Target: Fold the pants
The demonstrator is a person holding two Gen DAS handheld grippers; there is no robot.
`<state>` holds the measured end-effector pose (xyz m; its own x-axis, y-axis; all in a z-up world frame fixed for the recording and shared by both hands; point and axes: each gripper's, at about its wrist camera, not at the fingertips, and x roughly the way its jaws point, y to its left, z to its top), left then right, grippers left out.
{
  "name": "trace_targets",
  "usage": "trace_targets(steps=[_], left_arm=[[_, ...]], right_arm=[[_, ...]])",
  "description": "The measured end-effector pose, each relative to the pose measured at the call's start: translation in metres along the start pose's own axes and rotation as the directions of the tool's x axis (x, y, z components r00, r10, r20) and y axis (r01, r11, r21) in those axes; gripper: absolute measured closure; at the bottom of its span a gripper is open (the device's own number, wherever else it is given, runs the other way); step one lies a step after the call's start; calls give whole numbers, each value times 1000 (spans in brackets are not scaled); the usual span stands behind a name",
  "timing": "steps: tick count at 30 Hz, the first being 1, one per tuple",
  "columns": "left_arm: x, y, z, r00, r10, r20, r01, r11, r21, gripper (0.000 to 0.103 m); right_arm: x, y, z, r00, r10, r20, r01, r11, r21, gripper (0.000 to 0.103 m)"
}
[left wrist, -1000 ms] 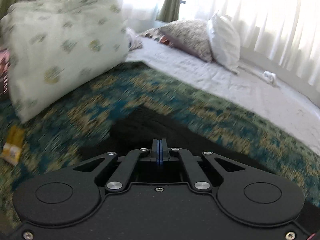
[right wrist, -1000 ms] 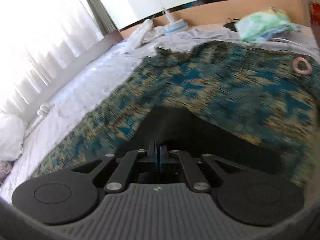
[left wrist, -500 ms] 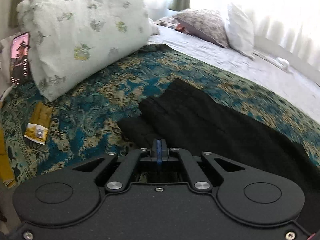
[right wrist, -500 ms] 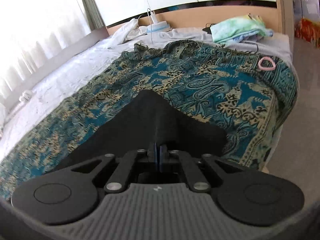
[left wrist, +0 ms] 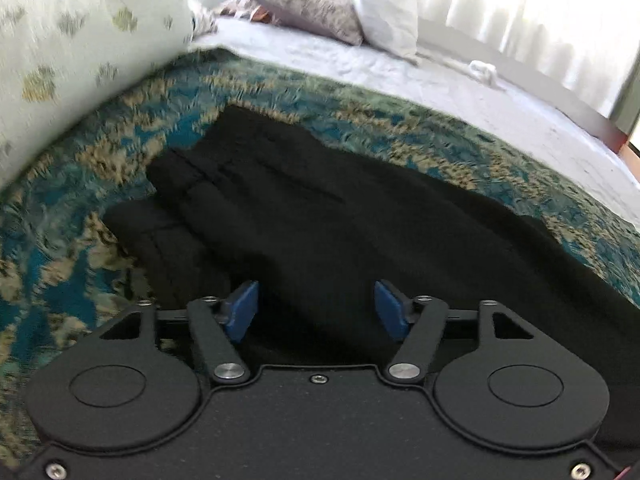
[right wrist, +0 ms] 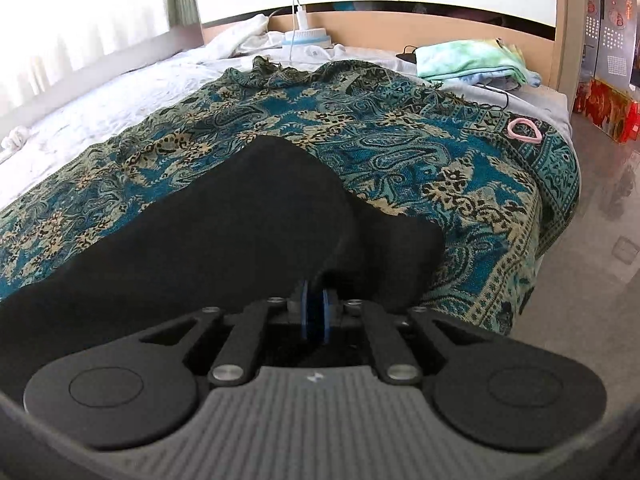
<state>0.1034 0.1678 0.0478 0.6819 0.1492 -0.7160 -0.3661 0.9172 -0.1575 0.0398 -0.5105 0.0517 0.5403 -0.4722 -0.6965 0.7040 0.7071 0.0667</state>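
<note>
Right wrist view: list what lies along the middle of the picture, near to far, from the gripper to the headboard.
Right gripper → black pants → teal paisley throw → white bedsheet → white-and-blue round device with a cable → wooden headboard.

Left gripper [left wrist: 316, 306] jaws just opened over black pants [left wrist: 320, 216]; patterned bedspread [left wrist: 420, 136] beneath

left tongs [left wrist: 316, 310] tilt downward, blue pads just spread wide apart. right tongs [right wrist: 315, 312] tilt downward, pads just parting, narrow gap.
</note>
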Motion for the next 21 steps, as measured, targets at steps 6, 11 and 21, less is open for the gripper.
trace_targets(steps=[6,11,21], left_arm=[[21,-4,2,1000,12,17,-13,1000,20,9],[22,-7,-2,1000,-10,21,10,999,38,1],[18,-6,-13,999,-12,46,8,996,87,1]], right_arm=[[1,6,-5,999,-22,26,23,998,-53,74],[1,11,-8,998,-33,45,36,997,-73,73],[0,15,-14,996,-44,77,52,993,-102,72]])
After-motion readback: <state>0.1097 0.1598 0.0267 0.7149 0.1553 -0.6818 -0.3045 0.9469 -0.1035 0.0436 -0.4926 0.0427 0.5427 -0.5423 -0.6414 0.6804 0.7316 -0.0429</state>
